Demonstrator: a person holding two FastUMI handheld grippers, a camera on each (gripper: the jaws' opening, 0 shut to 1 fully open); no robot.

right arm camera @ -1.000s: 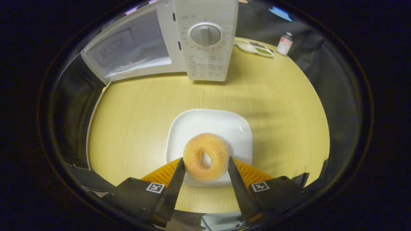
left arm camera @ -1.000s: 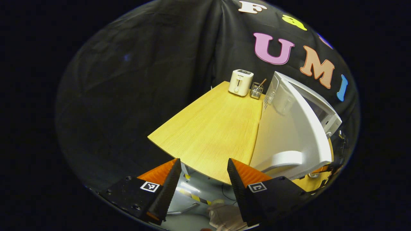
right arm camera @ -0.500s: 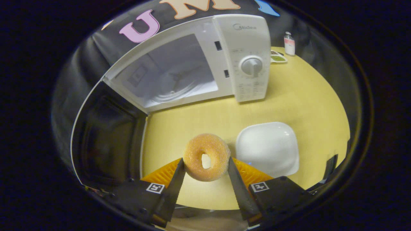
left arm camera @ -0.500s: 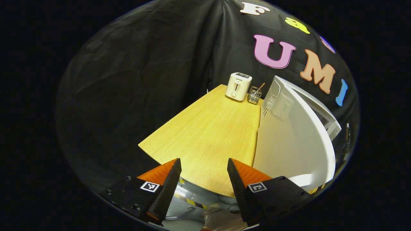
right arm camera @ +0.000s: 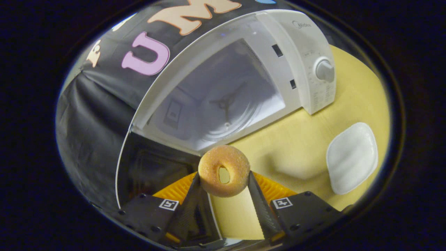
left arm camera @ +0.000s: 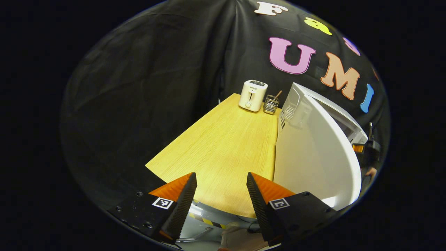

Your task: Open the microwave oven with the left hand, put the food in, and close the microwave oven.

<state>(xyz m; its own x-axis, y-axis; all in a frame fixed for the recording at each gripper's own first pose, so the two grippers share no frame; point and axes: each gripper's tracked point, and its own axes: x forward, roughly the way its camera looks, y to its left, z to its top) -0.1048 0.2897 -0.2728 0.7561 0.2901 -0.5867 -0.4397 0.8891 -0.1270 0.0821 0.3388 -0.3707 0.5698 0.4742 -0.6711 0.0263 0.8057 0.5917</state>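
The microwave oven [right arm camera: 226, 87] stands on the tabletop [right arm camera: 299, 146] and fills the upper half of the right gripper view, its cavity bare and its glass turntable [right arm camera: 223, 118] in plain sight; half a second ago it sat farther off, so the right gripper has closed in on the opening; the door [right arm camera: 153, 170] hangs wide at about eight o'clock, its dark window facing the camera. In the left gripper view the same door [left arm camera: 313, 153] shows edge-on at three o'clock, and it has slid a little farther to that side than before. The white plate [right arm camera: 352, 157] lies bare at four o'clock in the right gripper view, now well apart from the food. The right gripper [right arm camera: 223, 183] pinches the doughnut [right arm camera: 224, 170] between both fingers, held in the air just before the lip of the cavity. The left gripper [left arm camera: 220, 184] is spread and holds nothing, hovering off the tabletop's near edge. Judging from this, the opening step is done and the placing step is under way; closing remains.
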